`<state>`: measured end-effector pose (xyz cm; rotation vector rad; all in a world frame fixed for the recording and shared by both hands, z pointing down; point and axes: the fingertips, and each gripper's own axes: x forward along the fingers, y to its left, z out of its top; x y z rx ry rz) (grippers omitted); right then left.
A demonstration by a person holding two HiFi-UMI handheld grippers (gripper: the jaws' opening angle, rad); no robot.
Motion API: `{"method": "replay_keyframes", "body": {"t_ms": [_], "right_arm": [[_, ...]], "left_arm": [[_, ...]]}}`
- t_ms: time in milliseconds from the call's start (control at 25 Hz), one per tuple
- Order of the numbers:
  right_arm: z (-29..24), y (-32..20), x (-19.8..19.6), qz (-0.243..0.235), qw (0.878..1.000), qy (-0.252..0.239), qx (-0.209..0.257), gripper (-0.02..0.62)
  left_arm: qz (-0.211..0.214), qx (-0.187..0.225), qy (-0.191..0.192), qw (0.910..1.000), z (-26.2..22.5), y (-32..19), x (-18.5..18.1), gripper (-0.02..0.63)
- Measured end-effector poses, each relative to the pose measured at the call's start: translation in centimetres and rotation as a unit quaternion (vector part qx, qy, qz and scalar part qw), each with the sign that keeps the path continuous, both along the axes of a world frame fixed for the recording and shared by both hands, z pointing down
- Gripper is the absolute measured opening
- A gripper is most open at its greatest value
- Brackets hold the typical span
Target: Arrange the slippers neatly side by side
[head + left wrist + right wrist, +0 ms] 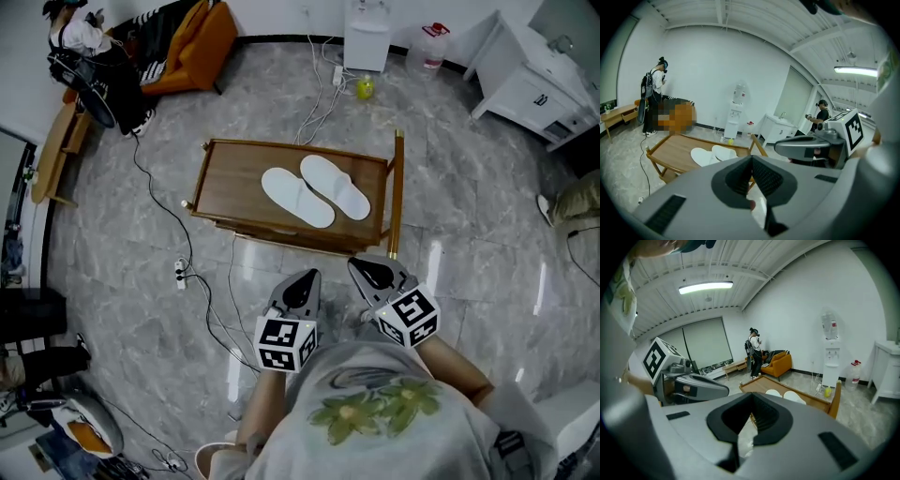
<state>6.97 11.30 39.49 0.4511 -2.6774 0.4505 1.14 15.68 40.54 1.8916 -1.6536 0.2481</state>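
Two white slippers, the left one (296, 197) and the right one (336, 187), lie side by side and touching on a low wooden table (225, 178), toes pointing to the far left. My left gripper (305, 279) and right gripper (367, 270) hang close to the body, short of the table's near edge and apart from the slippers. Both are shut with nothing between the jaws. The left gripper view shows the slippers (712, 154) beyond its closed jaws (752, 161). In the right gripper view they (785, 395) lie past the closed jaws (751, 406).
A raised wooden post (397, 192) stands at the table's right end. Cables and a power strip (181, 272) run over the grey floor to the left. A water dispenser (367, 33), a jug (428, 47), a white cabinet (525, 80) and an orange sofa (192, 47) line the far wall. Two people stand in the background.
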Motion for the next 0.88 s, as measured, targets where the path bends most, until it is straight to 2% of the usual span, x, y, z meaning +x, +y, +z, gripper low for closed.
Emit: {"method": "replay_keyframes", "body": {"t_ms": [160, 600, 880], "right_arm": [[0.4, -0.8, -2.5, 0.024, 1.0, 0.008, 0.001, 0.006], [0.1, -2.6, -8.0, 0.089, 0.996, 0.016, 0.01, 0.006], [0.2, -2.7, -9.4, 0.112, 0.993, 0.023, 0.017, 0.006]], "left_arm": [[0.027, -0.007, 0.005, 0.9996, 0.8, -1.1, -2.7, 0.015], [0.117, 0.012, 0.001, 0.993, 0.0, -4.9, -8.0, 0.014], [0.156, 0.007, -0.003, 0.9878, 1.2, -5.8, -10.0, 0.015]]}}
